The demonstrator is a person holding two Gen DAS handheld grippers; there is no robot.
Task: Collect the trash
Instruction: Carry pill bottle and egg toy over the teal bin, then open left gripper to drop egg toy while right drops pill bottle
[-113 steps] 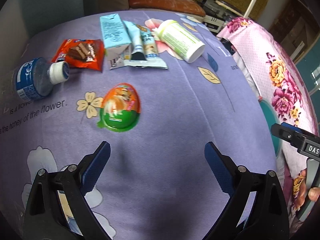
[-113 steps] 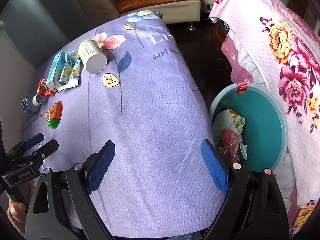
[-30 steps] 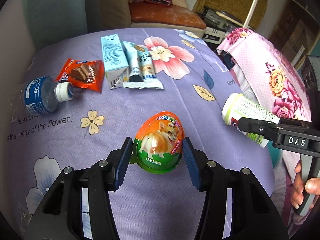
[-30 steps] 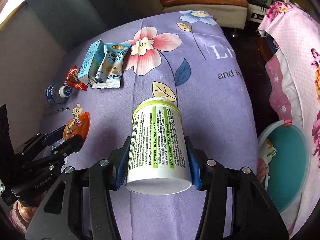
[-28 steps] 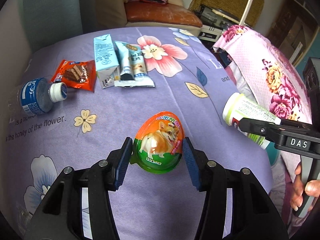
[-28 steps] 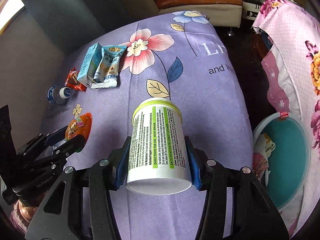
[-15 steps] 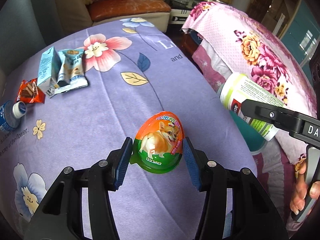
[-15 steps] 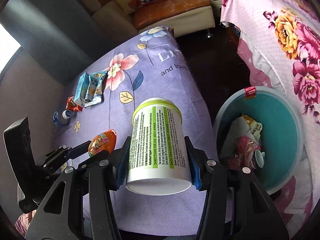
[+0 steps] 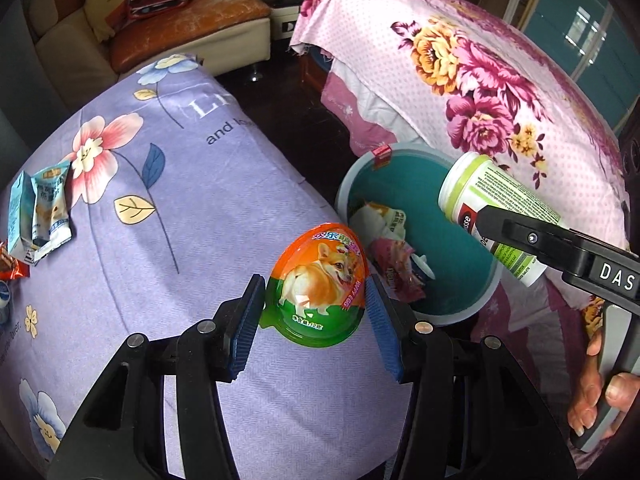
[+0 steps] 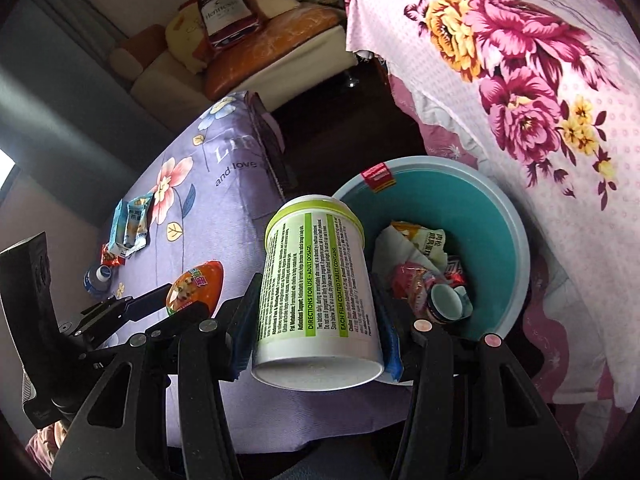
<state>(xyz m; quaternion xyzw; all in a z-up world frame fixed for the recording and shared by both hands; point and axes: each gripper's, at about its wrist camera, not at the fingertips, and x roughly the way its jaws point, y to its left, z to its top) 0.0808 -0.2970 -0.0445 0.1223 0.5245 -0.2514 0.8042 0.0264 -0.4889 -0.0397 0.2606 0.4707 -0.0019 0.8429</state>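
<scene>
Left wrist view: the egg-shaped snack pack (image 9: 318, 280), orange over green with a corgi printed on it, is pinched between the blue fingers (image 9: 247, 320) of the left gripper (image 9: 316, 322), held above the edge of the purple flowered worktop (image 9: 160, 208). Just beyond it stands the teal bin (image 9: 460, 304) with wrappers inside. The right gripper (image 10: 316, 322) clamps a white supplement bottle (image 10: 316, 296) with a green-rimmed lid, held over the near rim of the bin. A blue carton (image 9: 16, 216) and a snack sachet (image 9: 50, 208) lie on the far worktop.
</scene>
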